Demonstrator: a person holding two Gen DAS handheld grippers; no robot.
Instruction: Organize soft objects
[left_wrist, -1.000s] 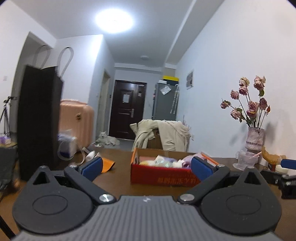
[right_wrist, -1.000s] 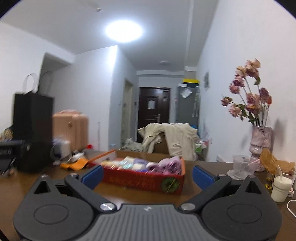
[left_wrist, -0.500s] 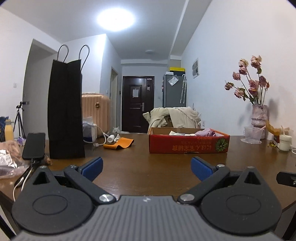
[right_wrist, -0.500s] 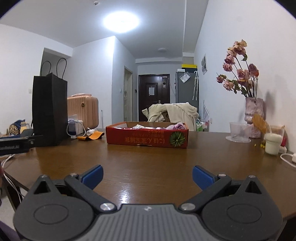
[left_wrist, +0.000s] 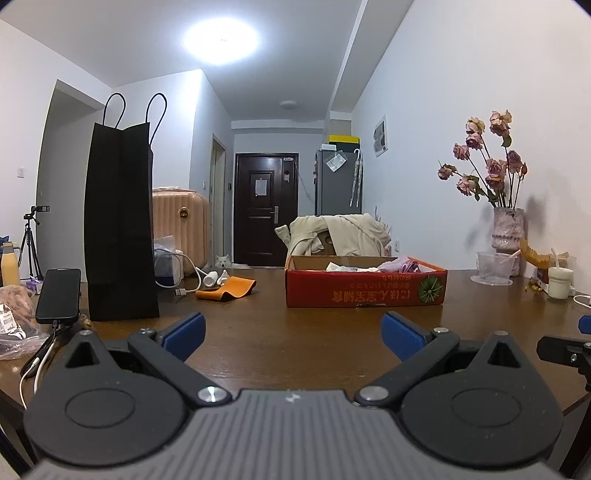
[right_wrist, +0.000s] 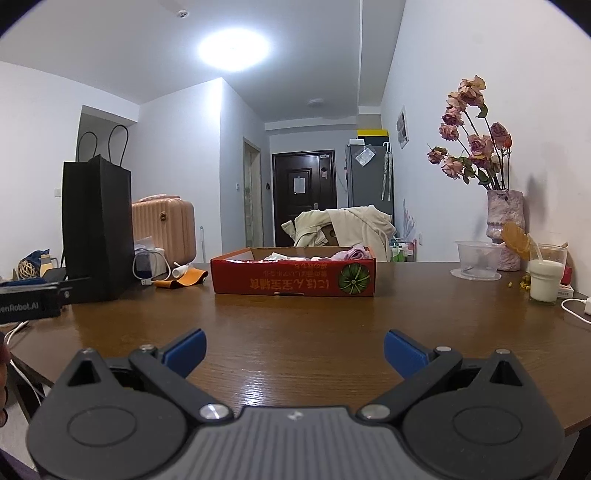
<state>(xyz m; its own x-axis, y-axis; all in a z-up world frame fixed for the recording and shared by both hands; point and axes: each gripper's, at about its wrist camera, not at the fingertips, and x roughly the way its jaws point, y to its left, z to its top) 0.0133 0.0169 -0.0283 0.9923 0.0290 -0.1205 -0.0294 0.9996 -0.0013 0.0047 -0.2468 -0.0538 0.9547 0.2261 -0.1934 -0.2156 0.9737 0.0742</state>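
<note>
A shallow red cardboard box (left_wrist: 364, 291) (right_wrist: 293, 277) sits on the brown table (left_wrist: 295, 332) (right_wrist: 295, 332), holding several soft items in pink, lilac and white (left_wrist: 400, 265) (right_wrist: 352, 254). My left gripper (left_wrist: 293, 334) is open and empty, low over the table's near edge, well short of the box. My right gripper (right_wrist: 294, 347) is also open and empty, likewise back from the box. Part of the right gripper (left_wrist: 565, 350) shows at the left wrist view's right edge, and the left gripper's body (right_wrist: 29, 299) at the right wrist view's left edge.
A tall black paper bag (left_wrist: 120, 221) (right_wrist: 98, 229) stands left, with a phone (left_wrist: 59, 295), cables and an orange folded piece (left_wrist: 227, 288) near it. A vase of dried roses (right_wrist: 504, 229), a clear cup (right_wrist: 478, 258) and a milky drink (right_wrist: 545, 275) stand right.
Both grippers have pulled back from the red box and dropped lower, toward the table's near edge. The box now looks smaller and farther. Both stayed open and empty.
</note>
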